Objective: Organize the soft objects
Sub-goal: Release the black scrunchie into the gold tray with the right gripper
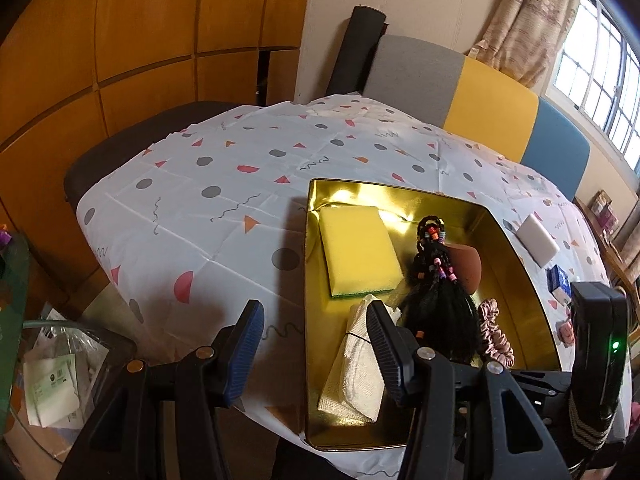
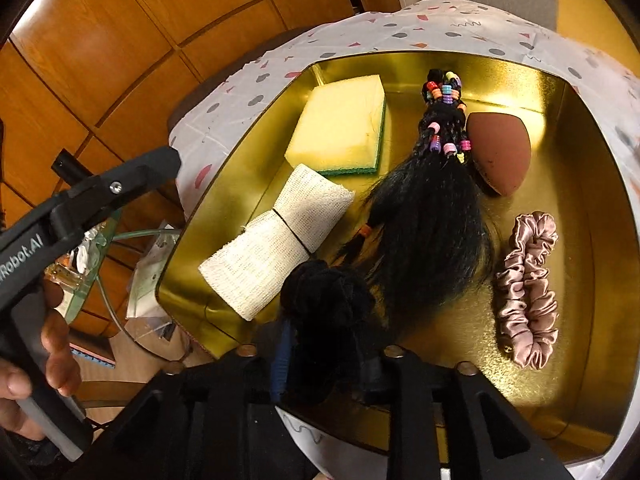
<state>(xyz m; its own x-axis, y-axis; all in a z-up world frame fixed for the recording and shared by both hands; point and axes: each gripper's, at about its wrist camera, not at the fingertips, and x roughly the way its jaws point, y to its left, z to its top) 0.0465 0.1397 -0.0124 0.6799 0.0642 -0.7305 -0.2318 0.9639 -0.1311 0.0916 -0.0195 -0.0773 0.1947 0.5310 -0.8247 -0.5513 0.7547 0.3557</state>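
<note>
In the left wrist view, the left hand-held gripper point(image 1: 316, 354) sits at the lower centre with its jaws apart, straddling the gold tray's point(image 1: 514, 248) left rim on the table point(image 1: 192, 184). In the right wrist view, from left to right inside the tray lie a white bandage roll point(image 2: 276, 240), a yellow sponge point(image 2: 340, 124), a beaded black hairpiece point(image 2: 428, 216), a brown makeup sponge point(image 2: 500, 152) and a pink scrunchie point(image 2: 528, 288). At lower centre, the right hand-held gripper point(image 2: 326, 376) is clamped on a black scrunchie point(image 2: 328, 304) over the tray's near edge.
</note>
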